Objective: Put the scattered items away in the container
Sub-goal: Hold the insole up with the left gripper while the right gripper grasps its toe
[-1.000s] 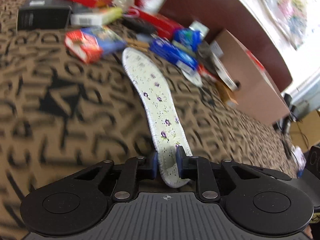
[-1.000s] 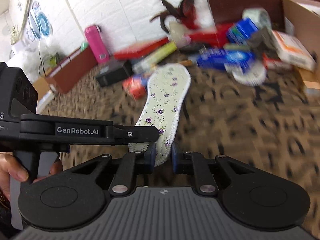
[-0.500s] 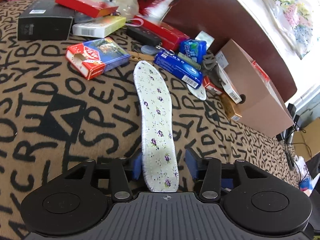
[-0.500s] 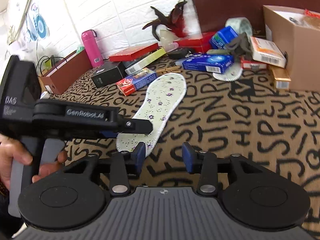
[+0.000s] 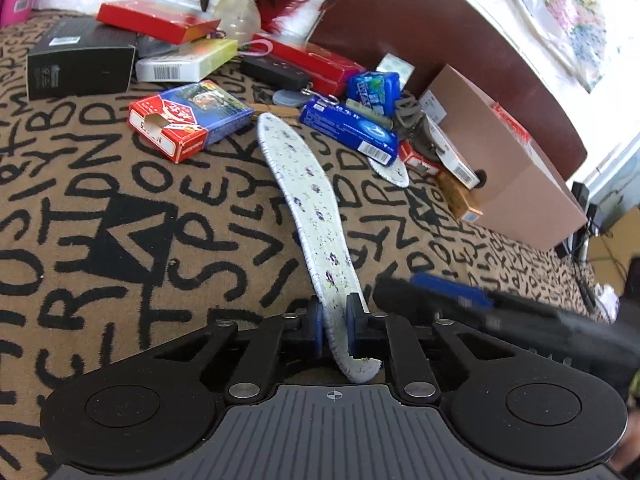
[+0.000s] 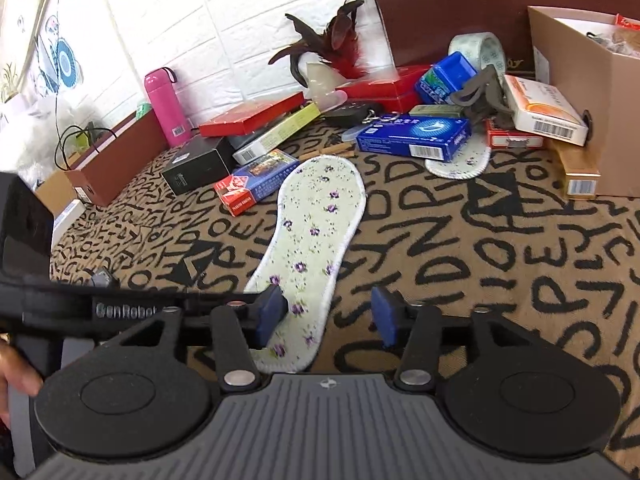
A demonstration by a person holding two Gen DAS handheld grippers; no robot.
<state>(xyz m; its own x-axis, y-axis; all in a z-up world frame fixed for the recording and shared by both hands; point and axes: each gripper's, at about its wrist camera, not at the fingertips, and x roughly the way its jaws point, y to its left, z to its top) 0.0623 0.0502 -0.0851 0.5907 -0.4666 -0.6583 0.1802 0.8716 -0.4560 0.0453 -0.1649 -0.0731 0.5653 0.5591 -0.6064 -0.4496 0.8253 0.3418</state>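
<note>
A white floral insole [image 5: 308, 208] lies on the letter-patterned cloth and also shows in the right wrist view [image 6: 312, 236]. My left gripper [image 5: 334, 326] is shut on the insole's heel end, which curls up between the pads. My right gripper [image 6: 326, 316] is open, its jaws wide apart over the same heel end, not touching it. The brown cardboard box [image 5: 508, 168], the container, stands at the right and shows in the right wrist view [image 6: 588, 92] with items inside. The left gripper's body [image 6: 80, 308] crosses the right wrist view at the left.
A pile of scattered items lies beyond the insole: a red-blue card box [image 6: 256, 184], a blue box [image 6: 416, 136], a black box [image 6: 200, 164], red boxes, a tape roll [image 6: 478, 50], a second insole [image 6: 460, 162] and a pink bottle [image 6: 166, 106].
My left gripper opened half a second ago and has now shut again on the insole's heel. My right gripper let go and has opened wider, staying beside it.
</note>
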